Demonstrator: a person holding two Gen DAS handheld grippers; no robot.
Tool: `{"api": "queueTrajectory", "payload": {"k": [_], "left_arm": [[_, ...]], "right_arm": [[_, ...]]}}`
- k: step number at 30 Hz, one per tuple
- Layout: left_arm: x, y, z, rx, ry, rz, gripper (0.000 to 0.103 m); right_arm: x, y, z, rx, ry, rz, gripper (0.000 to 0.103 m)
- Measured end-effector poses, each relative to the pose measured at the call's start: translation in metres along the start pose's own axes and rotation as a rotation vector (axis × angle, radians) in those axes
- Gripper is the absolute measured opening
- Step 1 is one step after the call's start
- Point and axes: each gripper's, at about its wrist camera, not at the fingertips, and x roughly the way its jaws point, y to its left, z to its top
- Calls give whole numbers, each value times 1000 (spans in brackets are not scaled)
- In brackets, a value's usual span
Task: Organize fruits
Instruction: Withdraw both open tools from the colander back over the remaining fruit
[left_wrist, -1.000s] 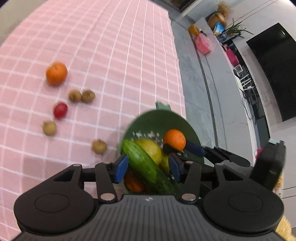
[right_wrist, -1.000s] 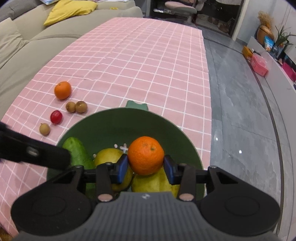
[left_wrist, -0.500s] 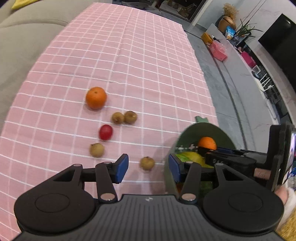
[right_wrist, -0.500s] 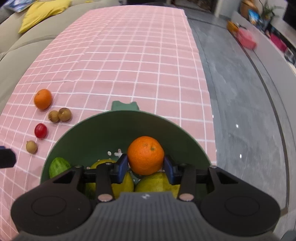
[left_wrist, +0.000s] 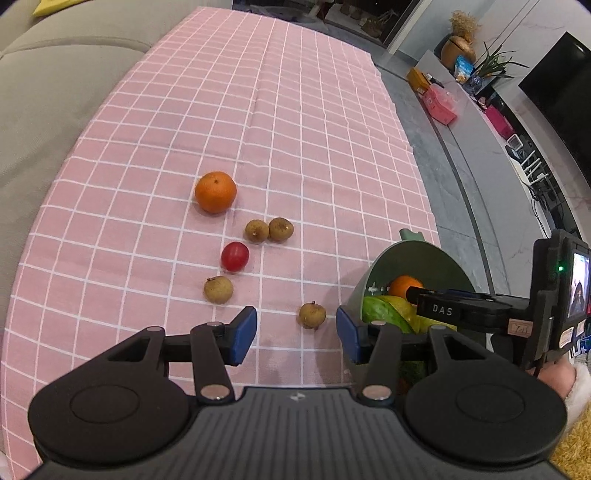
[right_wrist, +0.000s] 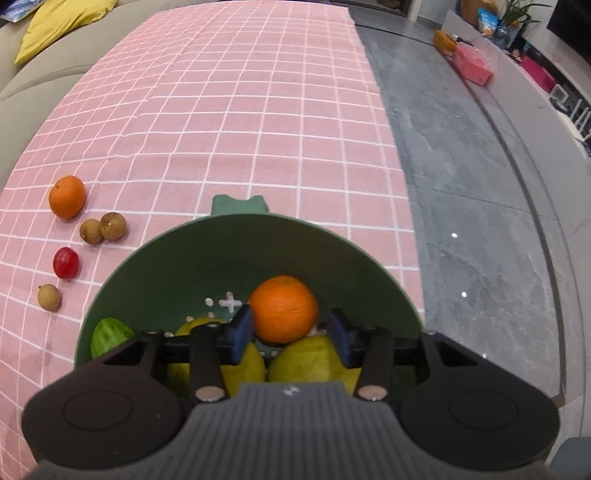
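A green bowl (right_wrist: 236, 236) sits near the table's right edge and holds a green cucumber (right_wrist: 109, 334), yellow-green fruits (right_wrist: 314, 360) and an orange (right_wrist: 284, 308). My right gripper (right_wrist: 291, 326) is open over the bowl, its pads apart beside the orange. My left gripper (left_wrist: 295, 334) is open and empty above the pink checked cloth, left of the bowl (left_wrist: 417, 258). On the cloth lie an orange (left_wrist: 215, 192), a red fruit (left_wrist: 235, 256) and several brown longans; the nearest longan (left_wrist: 312, 315) lies just ahead between my left fingertips.
A beige sofa (left_wrist: 55, 92) runs along the table's left side, with a yellow cushion (right_wrist: 62, 26) on it. The grey floor (right_wrist: 461, 184) drops off right of the table edge. A TV bench with boxes and plants (left_wrist: 461, 92) stands far right.
My left gripper has pulled out of the bowl, leaving the cucumber there, and swung left over the cloth. My right gripper has opened, and the orange has dropped into the bowl.
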Motion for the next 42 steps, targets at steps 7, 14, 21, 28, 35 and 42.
{"api": "queueTrajectory", "payload": {"k": [7, 14, 21, 28, 35, 42], "left_arm": [[-14, 2, -4, 26, -64, 25, 58], [-23, 18, -8, -2, -160, -7, 57], [-26, 41, -3, -58, -174, 17, 61], [-30, 63, 5, -5, -206, 105, 55], [-27, 82, 9, -12, -259, 113, 55], [-11, 91, 11, -26, -233, 104, 55]], "right_arm": [[-32, 4, -5, 19, -64, -23, 62], [-74, 37, -11, -6, -178, 14, 68], [-105, 91, -12, -100, -288, 81, 71], [-106, 137, -12, -208, -325, 136, 73], [-83, 153, -10, -236, -283, 128, 73], [-59, 157, -7, -269, -240, 139, 65]]}}
